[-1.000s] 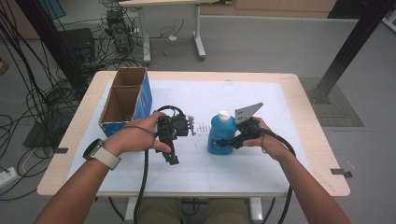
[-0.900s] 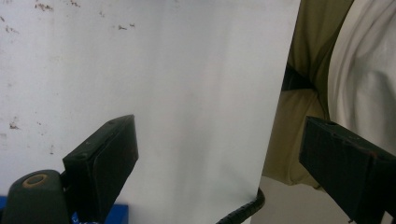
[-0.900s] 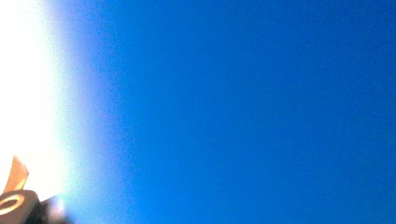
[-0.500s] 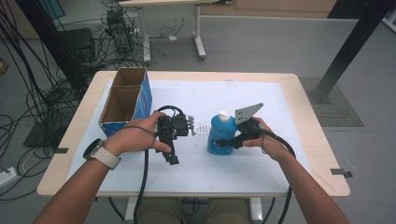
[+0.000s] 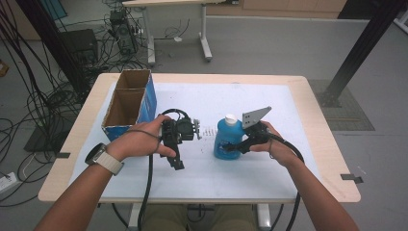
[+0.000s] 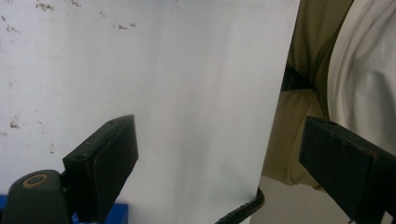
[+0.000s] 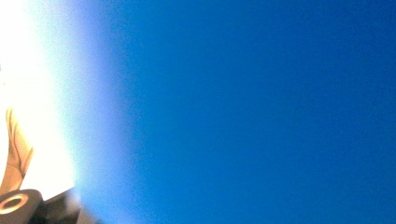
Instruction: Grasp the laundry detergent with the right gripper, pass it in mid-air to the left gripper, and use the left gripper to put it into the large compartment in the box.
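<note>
The blue bottle (image 5: 228, 141) stands upright on the white mat (image 5: 269, 101), a little right of the table's middle, white cap on. The right gripper (image 5: 239, 145) is pressed up against the bottle's right side, low on the body. It looks to me like a grasp being taken or just made, but whether the jaws have closed on the bottle I cannot tell: from above the hand and the grey plate cover them, and the right gripper view is blue plastic (image 7: 261, 112) from edge to edge, too close to focus.

The left gripper (image 5: 177, 162) lies low over the mat left of the bottle and near the open cardboard box (image 5: 129, 102) at the far left. Its jaws are spread wide with nothing between them and point back toward the person at the near edge. In the left gripper view they frame bare mat (image 6: 154, 84) and the person's shirt beyond the edge.

My guess is the bottle is bound for the box, which appears empty as far as its inside shows. If so, the lift and carry remain to be done. Small dark specks on the mat between the grippers are too fine to make out.
</note>
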Available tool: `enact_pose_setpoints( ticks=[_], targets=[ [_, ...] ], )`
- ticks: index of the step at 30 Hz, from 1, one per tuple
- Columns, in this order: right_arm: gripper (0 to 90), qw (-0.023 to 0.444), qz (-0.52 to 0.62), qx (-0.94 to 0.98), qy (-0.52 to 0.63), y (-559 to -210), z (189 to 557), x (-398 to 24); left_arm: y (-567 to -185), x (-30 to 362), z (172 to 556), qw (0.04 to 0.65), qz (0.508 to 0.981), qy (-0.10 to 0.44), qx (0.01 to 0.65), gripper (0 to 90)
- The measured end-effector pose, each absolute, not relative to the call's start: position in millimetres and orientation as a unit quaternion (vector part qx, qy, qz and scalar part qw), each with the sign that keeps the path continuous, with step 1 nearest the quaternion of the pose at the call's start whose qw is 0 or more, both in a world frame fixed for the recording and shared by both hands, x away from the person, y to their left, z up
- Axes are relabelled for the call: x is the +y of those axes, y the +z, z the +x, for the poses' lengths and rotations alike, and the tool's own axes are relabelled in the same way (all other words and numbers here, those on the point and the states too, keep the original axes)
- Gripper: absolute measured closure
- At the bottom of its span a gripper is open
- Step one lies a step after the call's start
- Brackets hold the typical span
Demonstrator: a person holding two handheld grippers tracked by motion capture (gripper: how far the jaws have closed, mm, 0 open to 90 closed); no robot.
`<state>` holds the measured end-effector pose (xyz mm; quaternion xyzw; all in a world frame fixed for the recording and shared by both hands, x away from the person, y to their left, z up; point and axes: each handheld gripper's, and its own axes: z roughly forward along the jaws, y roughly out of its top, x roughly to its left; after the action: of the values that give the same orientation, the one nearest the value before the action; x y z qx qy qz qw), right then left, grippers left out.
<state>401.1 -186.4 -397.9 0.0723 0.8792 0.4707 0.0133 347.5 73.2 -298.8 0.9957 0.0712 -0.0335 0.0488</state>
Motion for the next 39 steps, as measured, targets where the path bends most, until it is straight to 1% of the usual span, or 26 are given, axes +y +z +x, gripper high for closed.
enact_pose_setpoints(
  ticks=[39],
  targets=[
    [43.1,0.012,0.074,0.878,0.472,-398.3,401.4,-186.5,-296.2,74.6,347.1,0.049,0.996,-0.034,0.074,12.2]
  ],
)
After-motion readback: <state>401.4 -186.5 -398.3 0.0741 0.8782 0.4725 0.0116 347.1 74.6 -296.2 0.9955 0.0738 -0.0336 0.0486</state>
